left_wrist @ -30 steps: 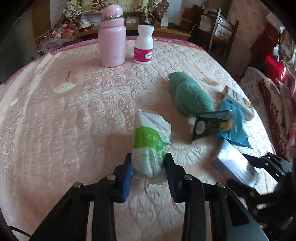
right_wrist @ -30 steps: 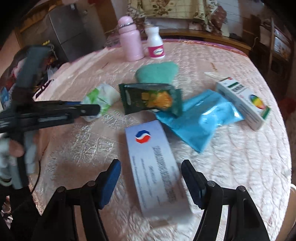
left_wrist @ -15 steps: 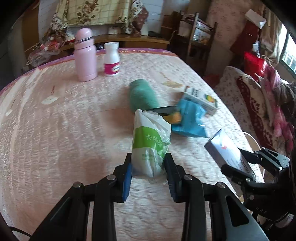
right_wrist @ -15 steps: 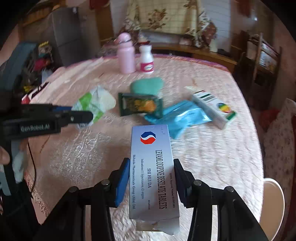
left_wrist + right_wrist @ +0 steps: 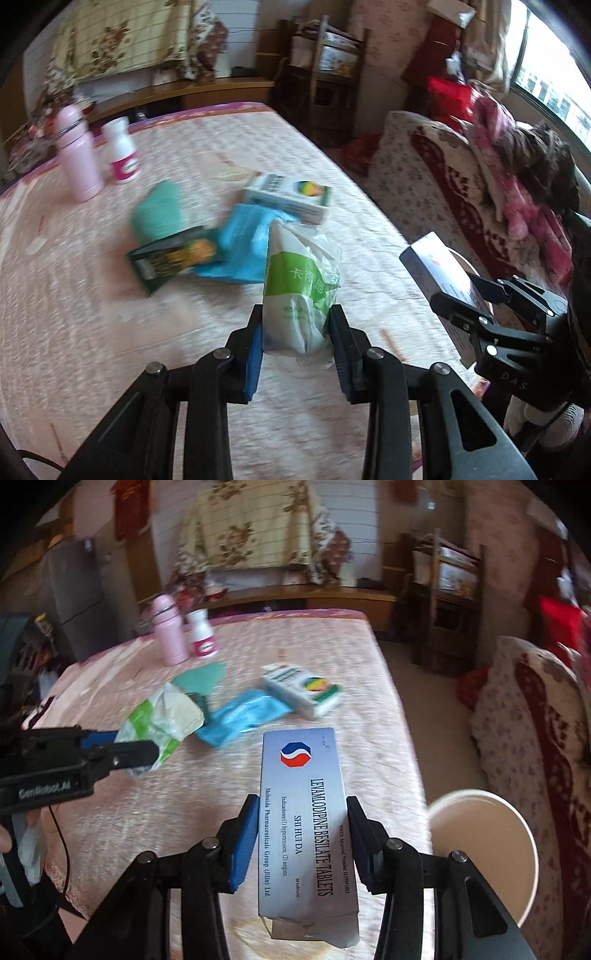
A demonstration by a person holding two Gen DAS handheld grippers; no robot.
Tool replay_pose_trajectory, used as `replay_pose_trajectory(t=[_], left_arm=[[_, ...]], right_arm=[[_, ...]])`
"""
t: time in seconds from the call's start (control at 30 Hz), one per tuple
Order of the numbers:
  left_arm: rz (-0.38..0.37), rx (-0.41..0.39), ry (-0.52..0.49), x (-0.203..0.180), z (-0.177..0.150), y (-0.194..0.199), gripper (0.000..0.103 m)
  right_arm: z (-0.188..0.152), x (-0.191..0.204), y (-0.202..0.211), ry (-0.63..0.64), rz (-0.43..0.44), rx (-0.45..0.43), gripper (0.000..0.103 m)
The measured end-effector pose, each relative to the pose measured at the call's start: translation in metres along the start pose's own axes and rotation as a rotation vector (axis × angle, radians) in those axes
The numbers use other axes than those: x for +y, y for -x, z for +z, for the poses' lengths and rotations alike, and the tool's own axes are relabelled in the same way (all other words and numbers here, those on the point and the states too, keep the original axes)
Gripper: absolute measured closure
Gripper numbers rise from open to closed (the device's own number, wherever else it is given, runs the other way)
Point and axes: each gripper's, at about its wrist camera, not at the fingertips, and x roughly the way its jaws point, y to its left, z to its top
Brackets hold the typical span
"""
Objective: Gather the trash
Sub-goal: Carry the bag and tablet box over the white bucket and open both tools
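My left gripper (image 5: pixel 295 325) is shut on a crumpled white and green plastic bag (image 5: pixel 301 288) and holds it above the table; the bag also shows in the right wrist view (image 5: pixel 162 723). My right gripper (image 5: pixel 301 834) is shut on a silver tablet box (image 5: pixel 304 812), held above the table's right edge; the box also shows in the left wrist view (image 5: pixel 439 273). On the table lie a dark green snack wrapper (image 5: pixel 173 258), a blue packet (image 5: pixel 243 716) and a white medicine box (image 5: pixel 301 688).
A white bin (image 5: pixel 484 849) stands on the floor right of the table. A pink bottle (image 5: pixel 170 635), a white pill bottle (image 5: pixel 201 635) and a green cloth (image 5: pixel 159 214) are at the back of the pink quilted table (image 5: pixel 147 812). A sofa (image 5: pixel 535 738) is on the right.
Both grippers have lifted and swung to the right with their loads. The right gripper closed on the tablet box and raised it; the white bin has come into view.
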Motion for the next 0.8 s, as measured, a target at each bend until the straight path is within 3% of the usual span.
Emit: replay_pose_trajectory(t=[0.43,0.8], left_arm=[[-0.097,0.023,-0.146,-0.107,0.018,-0.036,0.068],[-0.126,0.044,-0.211,-0.153,0.023,-0.063,0.068]], right_arm=[[-0.03,-0.105,0.031,-0.211,-0.143,-0.009,0.054],[-0.057,-0.164,0.04,-0.34,-0.217,0.003,0.054]])
